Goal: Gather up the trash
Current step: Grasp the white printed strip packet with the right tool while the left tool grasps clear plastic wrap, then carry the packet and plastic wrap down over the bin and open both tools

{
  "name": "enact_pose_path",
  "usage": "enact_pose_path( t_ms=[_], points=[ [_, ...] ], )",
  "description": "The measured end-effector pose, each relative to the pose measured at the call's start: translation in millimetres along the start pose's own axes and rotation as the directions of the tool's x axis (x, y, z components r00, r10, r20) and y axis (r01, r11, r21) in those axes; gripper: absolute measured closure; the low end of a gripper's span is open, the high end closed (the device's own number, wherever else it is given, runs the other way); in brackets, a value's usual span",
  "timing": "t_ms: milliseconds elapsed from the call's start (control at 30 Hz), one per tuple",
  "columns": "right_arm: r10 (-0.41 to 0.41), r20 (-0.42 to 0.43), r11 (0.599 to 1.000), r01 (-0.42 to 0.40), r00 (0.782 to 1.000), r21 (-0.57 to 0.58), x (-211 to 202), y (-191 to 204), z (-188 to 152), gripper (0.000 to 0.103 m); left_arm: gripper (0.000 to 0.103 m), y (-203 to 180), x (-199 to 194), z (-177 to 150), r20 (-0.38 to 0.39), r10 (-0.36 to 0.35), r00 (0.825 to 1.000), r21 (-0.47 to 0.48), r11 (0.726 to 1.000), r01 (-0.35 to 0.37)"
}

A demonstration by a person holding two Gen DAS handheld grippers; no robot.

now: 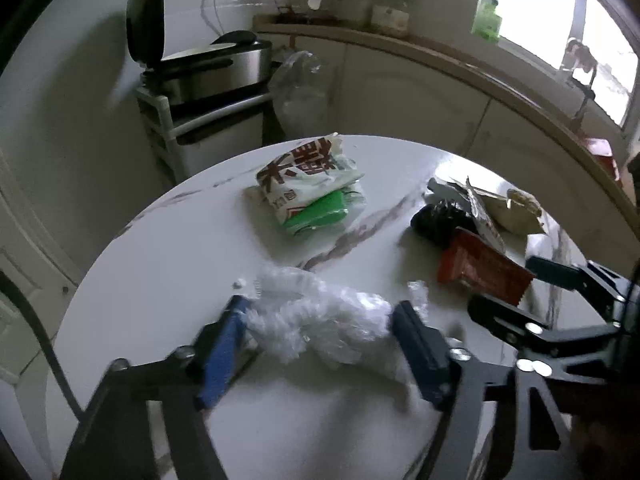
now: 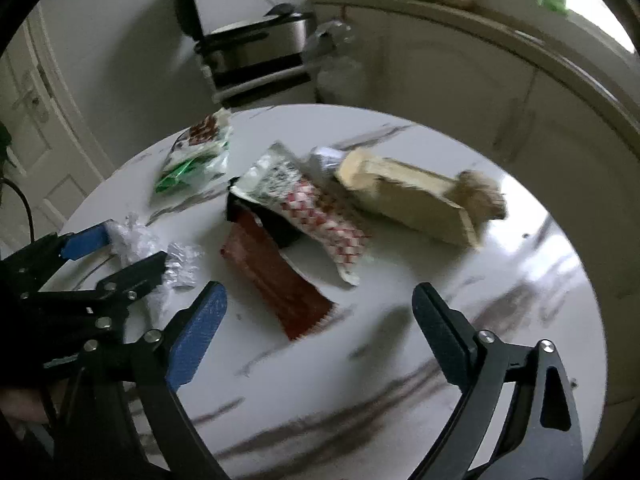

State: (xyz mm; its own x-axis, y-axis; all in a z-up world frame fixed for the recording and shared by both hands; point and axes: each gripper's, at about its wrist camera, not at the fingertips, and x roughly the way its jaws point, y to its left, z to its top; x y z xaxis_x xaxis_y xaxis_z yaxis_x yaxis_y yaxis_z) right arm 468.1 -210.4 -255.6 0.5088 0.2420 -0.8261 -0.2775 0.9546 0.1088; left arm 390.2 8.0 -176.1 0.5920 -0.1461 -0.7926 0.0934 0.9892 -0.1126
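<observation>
Crinkled clear plastic wrap (image 1: 320,320), bunched into a frosty white wad, lies on the near part of the round white marble-patterned table (image 1: 160,264), and the left gripper (image 1: 320,326) straddles it. Its blue pads stand on either side of the wad, the left one apparently brushing the plastic; whether they are pressing on it yet cannot be told through the blur, so I would call this grasp under way rather than made. The right gripper (image 2: 320,312) hangs released, jaws wide apart, over bare tabletop with the corner of a flat red-brown foil sachet (image 2: 276,280) just ahead of its fingers.

The step in hand looks like the first pickups of the collection: one piece per hand. The left needs to finish closing until the springy wrap compresses, then lift; the wad is light and loose, so a trailing tail may drag. The right needs to go forward and low to catch the thin sachet by an edge, since it lies flat.

More litter waits farther back: a red-and-white checked wrapper (image 2: 320,212) across the sachet's far end, a tan cardboard carton (image 2: 412,200) lying on its side, and a white-and-green printed bag (image 1: 312,188) near the far rim.
</observation>
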Motion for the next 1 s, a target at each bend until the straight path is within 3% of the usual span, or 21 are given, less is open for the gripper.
enact_pose_path(
  t_ms=[100,167,300,333,367,633,1000],
  points=[
    [-0.032,0.012,0.999,0.032,0.999,-0.040,5.6,15.5,2.2,0.023,0.062,12.8,-0.6,-0.2,-0.007,-0.032,0.999,-0.008,0.999,0.031],
    [-0.038,0.018,0.998,0.039,0.999,-0.052,5.6,22.3,4.2,0.043,0.067,20.8,-3.3,-3.7,-0.010,-0.050,0.999,-0.015,0.999,0.050],
    [-0.039,0.028,0.997,0.041,0.999,-0.071,3.0,30.1,5.8,0.072,0.072,31.5,-10.0,-10.3,-0.006,-0.072,0.997,-0.027,0.997,0.072],
    [-0.036,0.029,0.997,0.038,0.999,-0.063,0.9,28.9,4.3,0.086,0.073,32.5,-14.1,-14.1,-0.006,-0.077,0.997,-0.029,0.997,0.077],
    [-0.037,0.029,0.998,0.038,0.999,-0.055,-0.7,26.7,3.6,0.091,0.073,33.4,-17.2,-16.5,-0.005,-0.082,0.997,-0.030,0.996,0.081],
    [0.075,0.039,0.996,-0.077,0.996,0.040,-18.5,8.1,-16.2,0.094,0.075,33.0,-43.2,-36.2,0.011,-0.117,0.993,-0.020,0.993,0.117],
    [0.085,0.123,0.990,-0.098,0.989,0.101,-75.7,-15.0,-46.7,0.094,0.075,-7.9,-92.3,-54.3,0.045,-0.163,0.986,0.040,0.986,0.161]
  ],
)
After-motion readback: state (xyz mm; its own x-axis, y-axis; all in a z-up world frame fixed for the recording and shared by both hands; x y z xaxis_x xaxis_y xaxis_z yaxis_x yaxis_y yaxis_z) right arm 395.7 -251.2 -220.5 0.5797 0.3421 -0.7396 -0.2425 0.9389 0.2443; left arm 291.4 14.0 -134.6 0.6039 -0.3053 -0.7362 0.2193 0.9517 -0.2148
